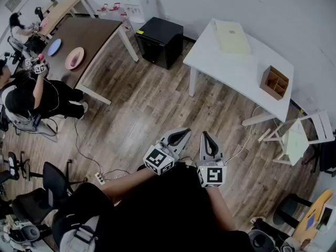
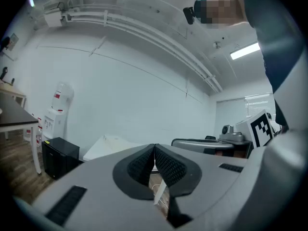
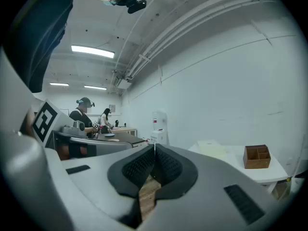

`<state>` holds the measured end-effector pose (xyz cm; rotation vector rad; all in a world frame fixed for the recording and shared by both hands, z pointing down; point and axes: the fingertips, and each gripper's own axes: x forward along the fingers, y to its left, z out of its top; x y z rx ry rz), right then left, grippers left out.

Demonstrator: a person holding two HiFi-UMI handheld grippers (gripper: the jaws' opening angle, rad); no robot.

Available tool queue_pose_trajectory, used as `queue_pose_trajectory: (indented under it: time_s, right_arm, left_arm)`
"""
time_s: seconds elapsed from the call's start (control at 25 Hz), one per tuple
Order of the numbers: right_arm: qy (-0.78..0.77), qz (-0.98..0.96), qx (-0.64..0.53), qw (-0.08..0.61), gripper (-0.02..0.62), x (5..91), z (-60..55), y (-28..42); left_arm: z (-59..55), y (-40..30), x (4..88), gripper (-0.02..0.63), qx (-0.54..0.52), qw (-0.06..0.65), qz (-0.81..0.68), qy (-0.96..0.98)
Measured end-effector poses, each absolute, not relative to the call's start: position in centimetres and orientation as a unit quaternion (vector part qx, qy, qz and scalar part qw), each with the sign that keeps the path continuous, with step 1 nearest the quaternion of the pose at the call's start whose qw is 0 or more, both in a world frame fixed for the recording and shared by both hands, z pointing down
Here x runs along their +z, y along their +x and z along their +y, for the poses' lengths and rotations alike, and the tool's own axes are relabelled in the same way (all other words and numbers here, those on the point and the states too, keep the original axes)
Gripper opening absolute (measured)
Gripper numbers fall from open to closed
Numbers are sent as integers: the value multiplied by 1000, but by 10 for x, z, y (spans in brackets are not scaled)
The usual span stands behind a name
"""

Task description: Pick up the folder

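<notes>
A pale yellow folder (image 1: 232, 37) lies flat on the white table (image 1: 239, 72) near its far left corner; it also shows as a pale slab (image 3: 210, 148) in the right gripper view. Both grippers hang over the wooden floor, well short of the table. My left gripper (image 1: 187, 130) is shut with nothing between its tips, and its jaws meet (image 2: 154, 146) in its own view. Beside it, my right gripper (image 1: 205, 134) is shut and empty too, tips together (image 3: 154, 147). The table's edge (image 2: 103, 146) shows far off in the left gripper view.
A brown wooden organiser box (image 1: 274, 82) stands on the table's right end. A black cabinet (image 1: 160, 41) sits left of the table, a dark table (image 1: 84, 38) with plates beyond it. A white folding chair (image 1: 296, 135) stands right. People work at the far left (image 1: 31, 96).
</notes>
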<state>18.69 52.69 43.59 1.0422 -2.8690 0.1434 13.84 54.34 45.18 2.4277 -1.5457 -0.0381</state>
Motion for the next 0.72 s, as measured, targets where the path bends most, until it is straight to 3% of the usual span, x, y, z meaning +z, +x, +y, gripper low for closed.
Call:
queue_pose_trajectory:
  time_s: [0.28,0.52,0.72]
  right_arm:
    - [328,-941,70,50,35,457,518,195]
    - [288,-944,159,23,37,474,520,172]
    - [289,-943,159,45,38,484,509,147]
  left_arm:
    - [534,153,468,15,-10,134,-529,838]
    - [531,129,481,15,-14,164,-543,823]
    - [513,112,482,15,-14,158,-530,833]
